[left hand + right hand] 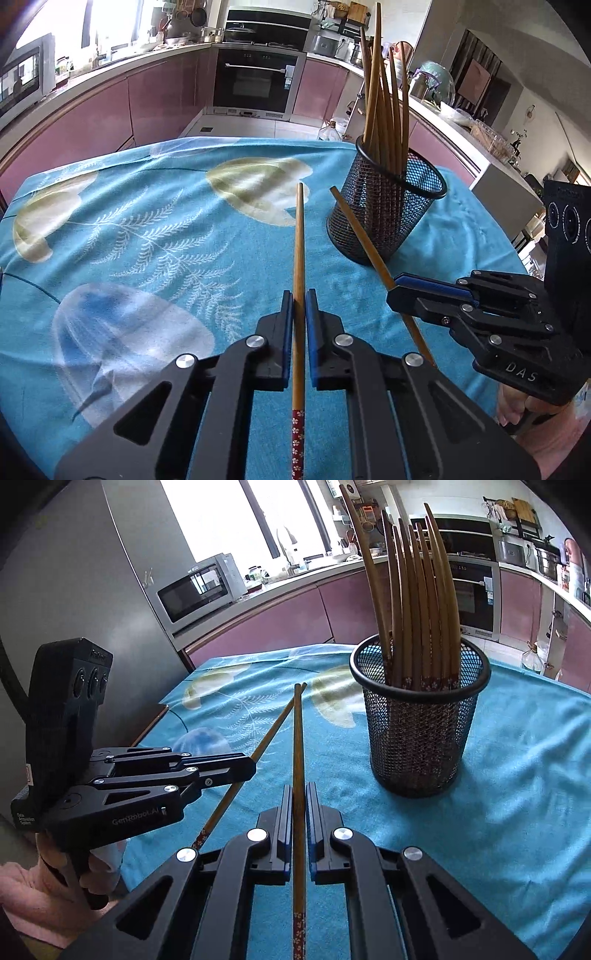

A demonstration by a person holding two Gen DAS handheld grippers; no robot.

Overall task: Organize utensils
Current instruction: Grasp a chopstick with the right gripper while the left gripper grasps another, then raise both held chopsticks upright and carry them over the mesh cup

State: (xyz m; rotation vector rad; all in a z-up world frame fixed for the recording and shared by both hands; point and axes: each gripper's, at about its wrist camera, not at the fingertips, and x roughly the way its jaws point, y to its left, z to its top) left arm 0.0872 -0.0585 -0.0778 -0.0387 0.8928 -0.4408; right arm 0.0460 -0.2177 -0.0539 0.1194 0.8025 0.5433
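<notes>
Chopsticks are in both grippers. The left gripper is squeezed tight on one chopstick, which runs straight out between its blue pads and points across the table. The back end of that chopstick has a red part with little flowers on it. The right gripper is clamped on a second chopstick in the same way, with its thin tip pointing forward. Seen from the right wrist, the two tips cross each other above the blue cloth. A black mesh cup stands upright on the cloth, near both tips and a bit to the right of them. More brown chopsticks stand inside the cup and stick out well above its rim. A person's hand holds the handle of the left gripper, with a pink sleeve beside it. Behind the table there are pink cupboards and a black oven.
</notes>
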